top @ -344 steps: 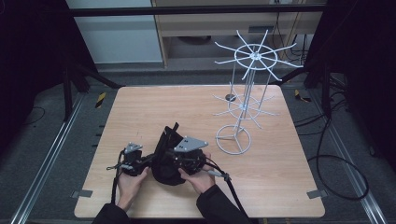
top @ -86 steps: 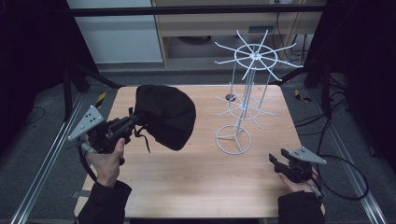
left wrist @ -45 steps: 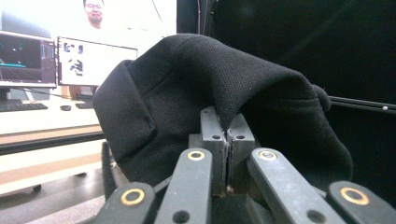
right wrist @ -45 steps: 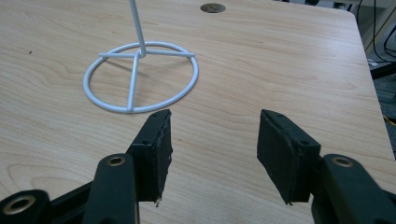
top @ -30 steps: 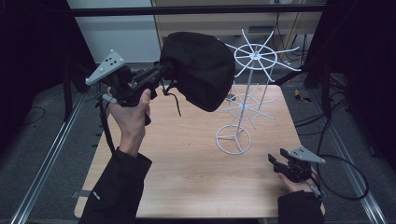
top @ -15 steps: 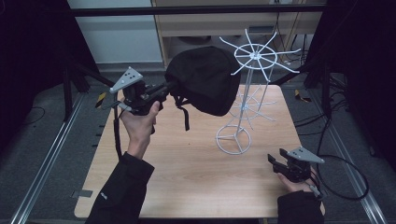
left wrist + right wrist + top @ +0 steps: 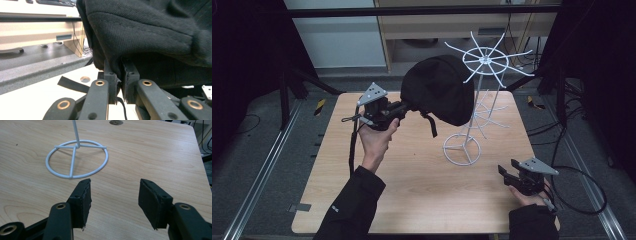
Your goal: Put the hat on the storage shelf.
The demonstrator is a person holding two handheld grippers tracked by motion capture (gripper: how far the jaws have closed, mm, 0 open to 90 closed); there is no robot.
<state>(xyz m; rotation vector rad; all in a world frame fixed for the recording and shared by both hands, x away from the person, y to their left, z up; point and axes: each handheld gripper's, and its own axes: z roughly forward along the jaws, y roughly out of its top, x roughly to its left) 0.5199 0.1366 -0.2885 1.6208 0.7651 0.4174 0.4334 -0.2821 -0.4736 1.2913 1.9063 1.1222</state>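
Black cap [image 7: 439, 89] hiding white wire rack [image 7: 484, 65] arms, left claw [image 7: 404, 106] pinching its edge

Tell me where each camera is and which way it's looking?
High view: sits above the table, looking forward and down; forearms, both hands, left claw holding the black cap.
Left gripper view: rides the left claw, looking along jaws pinching the cap's edge.
Right gripper view: rides the open right claw, facing the white wire rack.
Shared: cap, rack, table.
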